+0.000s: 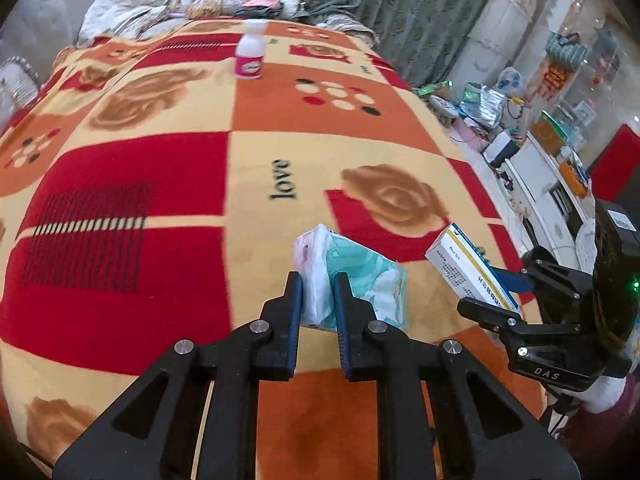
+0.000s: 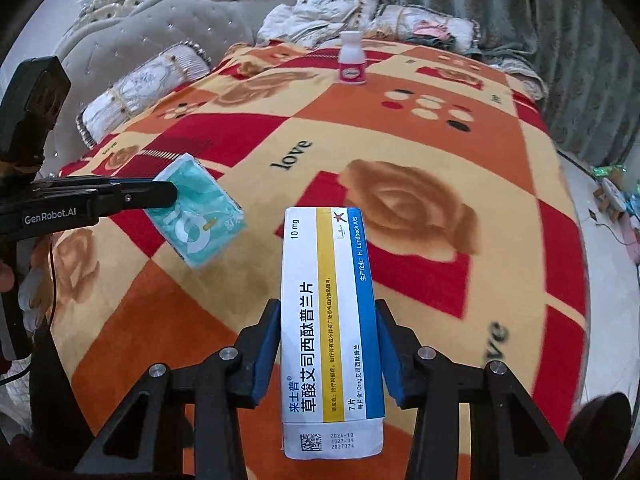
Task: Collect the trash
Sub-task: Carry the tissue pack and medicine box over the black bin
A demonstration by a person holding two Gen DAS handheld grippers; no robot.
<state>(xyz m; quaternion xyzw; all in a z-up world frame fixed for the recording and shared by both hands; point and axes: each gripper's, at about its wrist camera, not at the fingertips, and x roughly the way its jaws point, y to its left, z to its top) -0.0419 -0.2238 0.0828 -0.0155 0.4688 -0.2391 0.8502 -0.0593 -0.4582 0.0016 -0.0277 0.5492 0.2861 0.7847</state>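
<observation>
Here, tissue pack (image 1: 352, 280) clamped in left gripper (image 1: 316, 280), medicine box (image 2: 330, 320) in right gripper (image 2: 328, 316).

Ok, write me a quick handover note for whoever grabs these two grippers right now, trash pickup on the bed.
Left gripper: shut on the tissue pack, held above the blanket.
Right gripper: shut on the medicine box, also lifted.
Done: both items picked up.
Left: the small white bottle with the pink label stands upright at the far end of the bed, untouched. No trash bin shows in either view, so find one, drop both items, then fetch the bottle.
</observation>
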